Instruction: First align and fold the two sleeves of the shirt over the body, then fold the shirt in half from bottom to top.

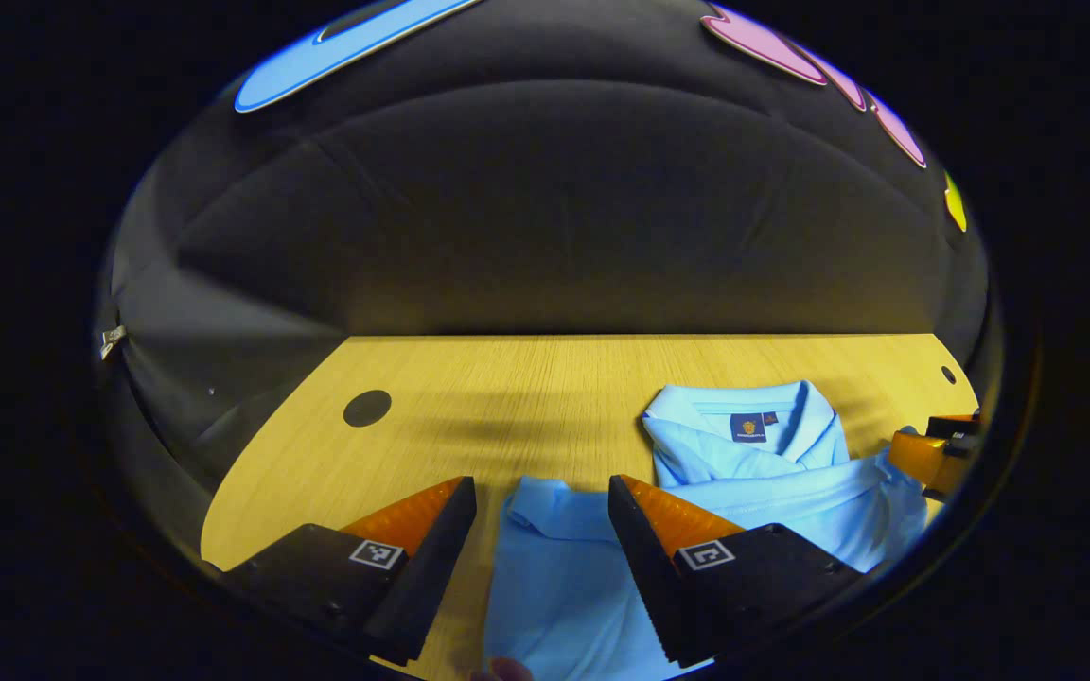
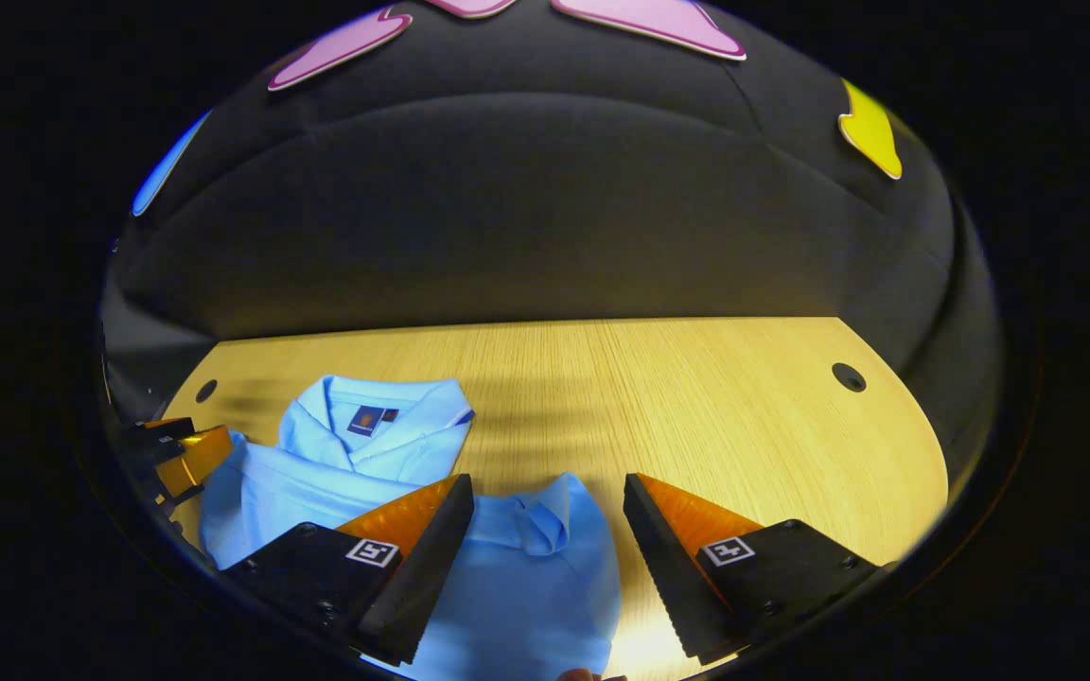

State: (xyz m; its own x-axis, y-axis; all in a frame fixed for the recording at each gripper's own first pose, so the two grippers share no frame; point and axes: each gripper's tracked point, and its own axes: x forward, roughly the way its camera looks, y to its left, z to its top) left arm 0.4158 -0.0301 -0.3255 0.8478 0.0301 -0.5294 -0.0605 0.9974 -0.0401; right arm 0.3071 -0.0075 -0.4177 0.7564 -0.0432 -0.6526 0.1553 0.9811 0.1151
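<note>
A light blue polo shirt (image 1: 772,492) lies flat on the wooden table, its collar (image 1: 753,421) toward the back wall. One short sleeve (image 1: 545,539) runs out between the fingers of my left gripper (image 1: 540,482), which stands open over it, holding nothing. In the right gripper view the shirt (image 2: 318,482) lies to the left with its collar (image 2: 379,416) at the back. The other sleeve (image 2: 545,539) lies under my open right gripper (image 2: 547,478). Each gripper also shows at the edge of the other's view: the right gripper (image 1: 933,454) and the left gripper (image 2: 176,454).
The wooden table (image 1: 507,388) ends at the black cloth wall behind. Round cable holes sit at the far left (image 1: 367,408) and far right (image 2: 849,377) of the tabletop. Bare wood stretches to the outer side of each sleeve. A fingertip (image 1: 507,670) pokes in at the bottom edge.
</note>
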